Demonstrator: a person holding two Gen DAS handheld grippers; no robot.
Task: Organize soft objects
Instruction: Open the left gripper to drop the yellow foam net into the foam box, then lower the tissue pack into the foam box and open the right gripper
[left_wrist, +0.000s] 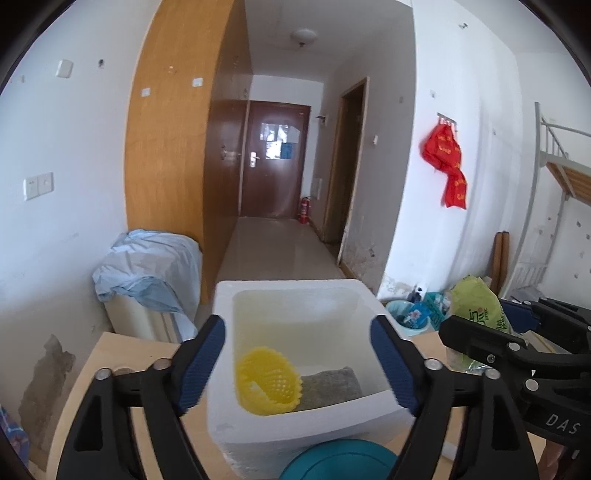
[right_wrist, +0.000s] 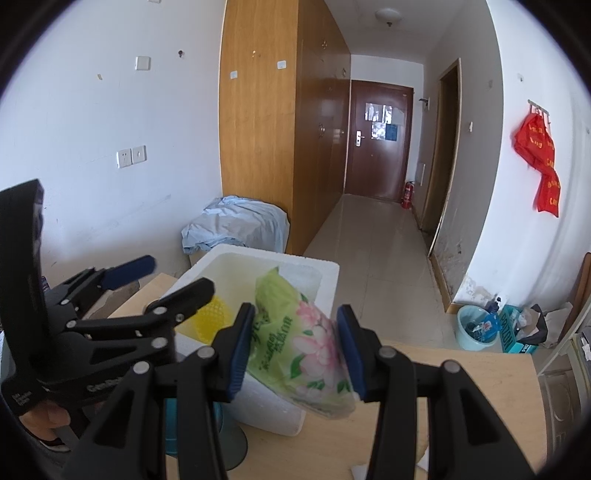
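A white foam box (left_wrist: 303, 417) is set on the near part of a wooden table (right_wrist: 461, 373), evidently as the container into which the soft things are gathered. Two items are already seen inside it: a yellow mesh scrubber (left_wrist: 267, 382) against the near left wall and a grey cloth pad (left_wrist: 330, 386) laid flat on the floor of the box just to its right.

The left gripper (left_wrist: 299, 363) is held over the near rim of the box with its blue pads spread wide, one pad to either side of the opening; nothing is gripped between them. This posture is judged to fit a release, the scrubber lying directly below the gap.

The right gripper (right_wrist: 295, 350) is clamped on a green flowered tissue pack (right_wrist: 303, 343), which is squeezed at both sides by the pads and carried tilted above the near right corner of the box. It is probably held there to wait for the box mouth to be freed, since the left gripper occupies that space.

A teal round object (left_wrist: 338, 459) is partly seen at the near edge, touching or just beside the box; which cannot be told.
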